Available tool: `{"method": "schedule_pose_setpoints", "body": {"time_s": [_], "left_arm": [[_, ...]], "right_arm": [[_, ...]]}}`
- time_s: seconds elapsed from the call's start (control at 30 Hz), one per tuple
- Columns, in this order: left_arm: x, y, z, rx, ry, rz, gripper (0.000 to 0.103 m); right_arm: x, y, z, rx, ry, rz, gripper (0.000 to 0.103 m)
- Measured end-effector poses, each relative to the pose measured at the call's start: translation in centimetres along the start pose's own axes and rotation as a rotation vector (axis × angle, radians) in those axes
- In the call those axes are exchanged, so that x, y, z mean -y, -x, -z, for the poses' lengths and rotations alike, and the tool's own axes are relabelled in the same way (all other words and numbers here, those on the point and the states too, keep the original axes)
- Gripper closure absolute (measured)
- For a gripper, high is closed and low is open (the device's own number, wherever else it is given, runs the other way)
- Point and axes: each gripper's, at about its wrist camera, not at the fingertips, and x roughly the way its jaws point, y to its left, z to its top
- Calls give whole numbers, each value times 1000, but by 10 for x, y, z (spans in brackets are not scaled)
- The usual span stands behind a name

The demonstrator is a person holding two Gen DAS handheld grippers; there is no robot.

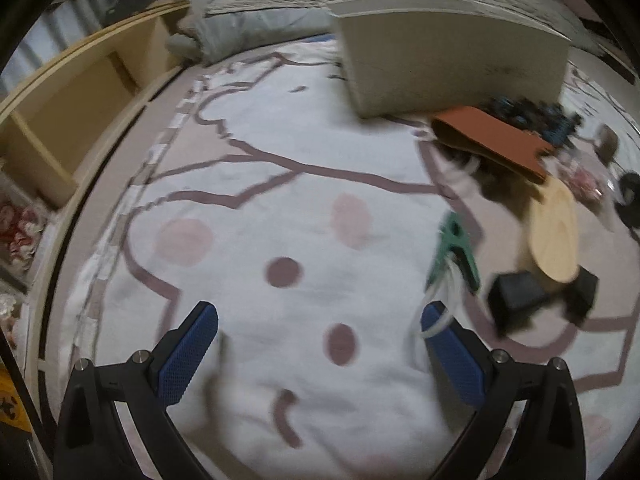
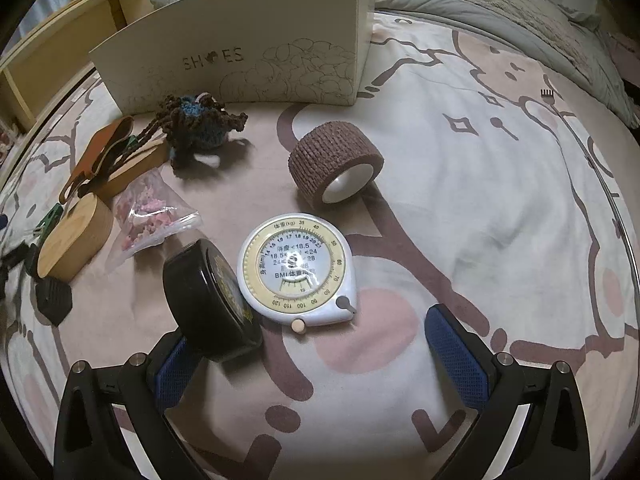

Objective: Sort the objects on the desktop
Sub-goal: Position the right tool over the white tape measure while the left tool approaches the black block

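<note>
My left gripper (image 1: pixel 320 312) hangs open over a bare patch of the cartoon-print blanket (image 1: pixel 280 184), with nothing between its fingers. To its right lie a green clip (image 1: pixel 456 246), a wooden oval box (image 1: pixel 556 232), a brown leather strap (image 1: pixel 492 136) and a white shoe box (image 1: pixel 448 64). My right gripper (image 2: pixel 308 332) is open too. A black round case (image 2: pixel 208 300) stands tilted on edge in front of its left finger. The white BMI tape measure (image 2: pixel 298 272) lies flat just ahead of the gripper. Beyond are a brown bandage roll (image 2: pixel 334 160) and a dark crochet toy (image 2: pixel 196 124).
A clear bag of pink bits (image 2: pixel 150 212) lies beside the wooden oval box (image 2: pixel 74 240). Small black blocks (image 1: pixel 516 300) sit by that box. A thin white cable (image 1: pixel 440 320) runs by the left gripper's right finger. A wooden shelf (image 1: pixel 68 92) borders the left; grey bedding (image 2: pixel 500 8) lies behind.
</note>
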Motion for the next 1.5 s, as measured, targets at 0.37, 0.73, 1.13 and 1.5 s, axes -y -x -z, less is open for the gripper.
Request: {"method": "schedule_pose_setpoints", "body": {"time_s": [0.37,0.73,1.13,1.5], "left_arm": [[-19,8,-3,-16,89,45,0],[8,51,-4,90,38,180,0],[49,48,2,75,10,250,0],[56,29,5,41,25,257,7]], "right_arm": [[8,5,8,-12,8,5,0],[15,41,-5,94,35,-34,0],[42,27,-15,117,-54,39,0],[27,6,-13,67,20,0,0]]}}
